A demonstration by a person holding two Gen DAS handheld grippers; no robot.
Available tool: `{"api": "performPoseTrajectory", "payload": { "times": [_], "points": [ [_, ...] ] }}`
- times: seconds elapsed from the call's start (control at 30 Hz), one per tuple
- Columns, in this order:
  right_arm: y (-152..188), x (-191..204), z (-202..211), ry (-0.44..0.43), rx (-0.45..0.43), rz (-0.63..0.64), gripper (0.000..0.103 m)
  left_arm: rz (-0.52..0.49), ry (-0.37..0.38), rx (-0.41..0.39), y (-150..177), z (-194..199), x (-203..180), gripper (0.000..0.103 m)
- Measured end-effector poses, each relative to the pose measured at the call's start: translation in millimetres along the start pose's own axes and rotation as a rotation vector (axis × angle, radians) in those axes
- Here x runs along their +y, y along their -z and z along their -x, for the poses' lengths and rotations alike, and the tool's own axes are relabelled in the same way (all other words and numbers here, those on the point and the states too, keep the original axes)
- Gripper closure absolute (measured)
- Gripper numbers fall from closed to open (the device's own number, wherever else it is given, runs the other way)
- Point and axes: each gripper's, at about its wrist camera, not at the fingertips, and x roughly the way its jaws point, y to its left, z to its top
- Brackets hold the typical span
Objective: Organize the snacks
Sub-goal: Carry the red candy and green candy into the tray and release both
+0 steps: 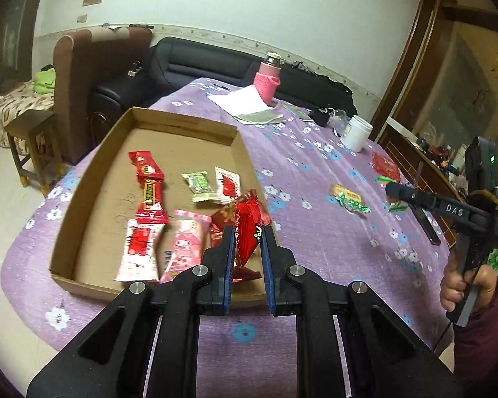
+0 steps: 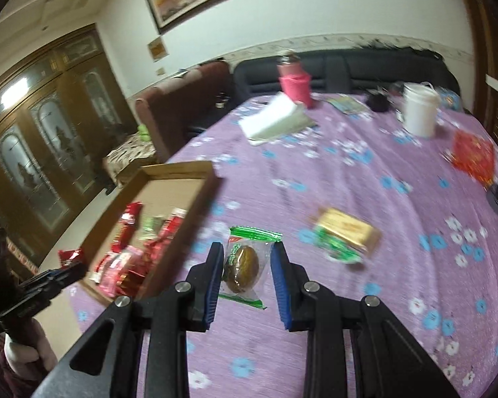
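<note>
Over the near corner of the cardboard tray (image 1: 83,179), the left gripper (image 1: 247,248) hangs with its jaws pinched on a crinkly red snack packet (image 1: 247,232). The right gripper (image 2: 247,272) has its blue pads closed on a clear green-edged packet (image 2: 244,265) with a brown, egg-shaped sweet inside, held above the purple flowered cloth (image 2: 348,172) just beside the tray's right-hand wall.

Both packets look feather-light and soft. I'd judge the foil one springy and a bit slippery, so a pinch across its bunched middle, as now, seems the safest hold. The clear packet is floppy film round a hard lump; gripping across the lump itself should keep it from swinging, whereas a hold on the crimped end alone might let it slide out.

Several packets already lie along the tray's near side, among them a pink cartoon wrapper (image 1: 186,242) and a long red bar (image 1: 149,185); the far half of the tray is bare. A yellow-and-green packet (image 2: 345,235) waits on the cloth towards the table's right edge, and further off lies a red packet (image 2: 473,156), both well apart from the tray.
</note>
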Motion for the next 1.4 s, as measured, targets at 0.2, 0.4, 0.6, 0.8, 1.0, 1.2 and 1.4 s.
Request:
{"api": "performPoseTrajectory", "payload": {
  "times": [0.2, 0.4, 0.6, 0.8, 1.0, 1.2, 1.4],
  "points": [
    [-16.4, 38.0, -24.1, -0.034, 0.046, 0.063, 0.071, -0.02, -0.033, 0.005, -9.3, -1.5, 16.5, 0.088],
    [-40.8, 68.1, -63.9, -0.088, 0.11, 0.075, 0.071, -0.059, -0.094, 0.024, -30.6, -12.5, 38.0, 0.088],
    [-54.1, 100.7, -124.1, -0.123, 0.209, 0.082, 0.071, -0.056, -0.103, 0.077, -39.9, -39.3, 59.4, 0.088],
    [-61.7, 121.9, -178.3, -0.101, 0.282, 0.094, 0.071, -0.031, -0.102, 0.109, -48.8, -58.3, 75.1, 0.088],
    [-64.6, 134.6, -219.5, -0.069, 0.332, 0.098, 0.071, 0.018, -0.104, 0.136, -53.3, -68.7, 95.9, 0.088],
    [-64.8, 140.9, -240.8, -0.049, 0.353, 0.105, 0.07, 0.055, -0.099, 0.154, -51.1, -73.5, 108.8, 0.088],
    [-67.0, 140.3, -241.3, -0.061, 0.337, 0.079, 0.069, 0.066, -0.079, 0.126, -50.7, -61.1, 109.2, 0.071]
  ]
}}
